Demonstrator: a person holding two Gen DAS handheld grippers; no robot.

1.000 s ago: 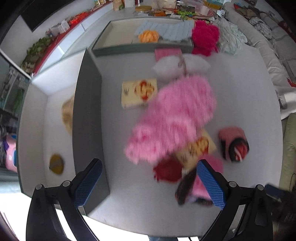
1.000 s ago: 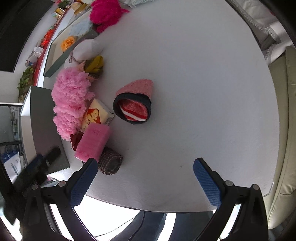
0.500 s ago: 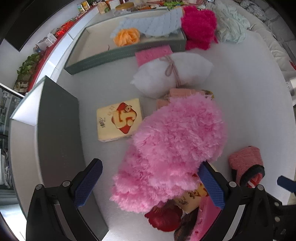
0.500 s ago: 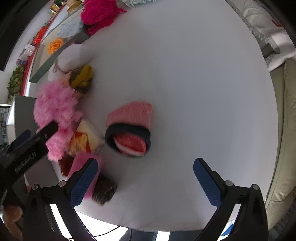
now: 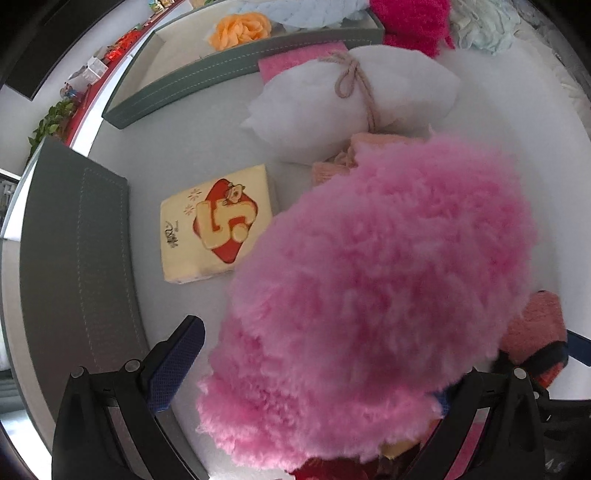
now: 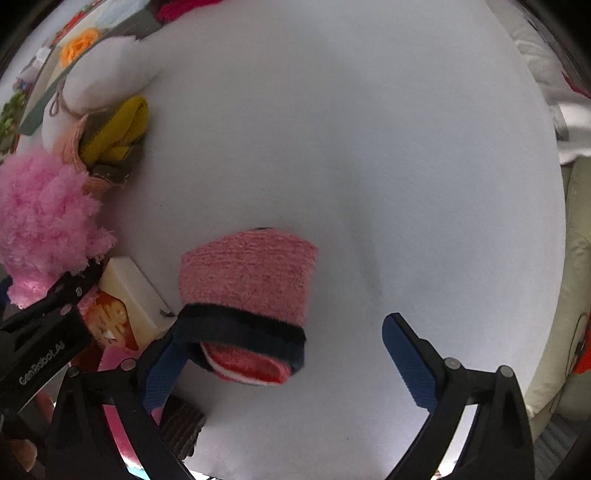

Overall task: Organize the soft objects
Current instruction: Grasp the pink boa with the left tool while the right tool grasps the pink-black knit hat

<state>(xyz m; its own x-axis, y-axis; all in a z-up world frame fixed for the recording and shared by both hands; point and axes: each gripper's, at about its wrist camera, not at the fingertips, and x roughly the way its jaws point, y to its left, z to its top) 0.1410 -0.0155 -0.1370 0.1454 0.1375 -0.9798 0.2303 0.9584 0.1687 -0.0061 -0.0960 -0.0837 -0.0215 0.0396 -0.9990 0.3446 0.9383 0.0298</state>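
A big fluffy pink bundle (image 5: 376, 288) fills the left wrist view, lying between the jaws of my open left gripper (image 5: 314, 369); its right finger is hidden behind the fluff. It also shows at the left of the right wrist view (image 6: 40, 206). A rolled pink sock with a dark cuff (image 6: 251, 295) lies on the white table (image 6: 369, 147) between the jaws of my open right gripper (image 6: 284, 354), close to the left finger. The same sock shows in the left wrist view (image 5: 535, 332).
A tissue pack (image 5: 218, 229), a white tied pillow (image 5: 351, 99) and a grey-green tray (image 5: 240, 66) with an orange flower (image 5: 240, 29) lie beyond. A dark grey box wall (image 5: 77, 258) stands left. A yellow roll (image 6: 118, 129), a second tissue pack (image 6: 125, 306) and a brown roll (image 6: 184, 424) lie nearby.
Both grippers have moved down and forward: the left has closed in over the pink fluffy bundle, the right over the pink sock. Both stay open.
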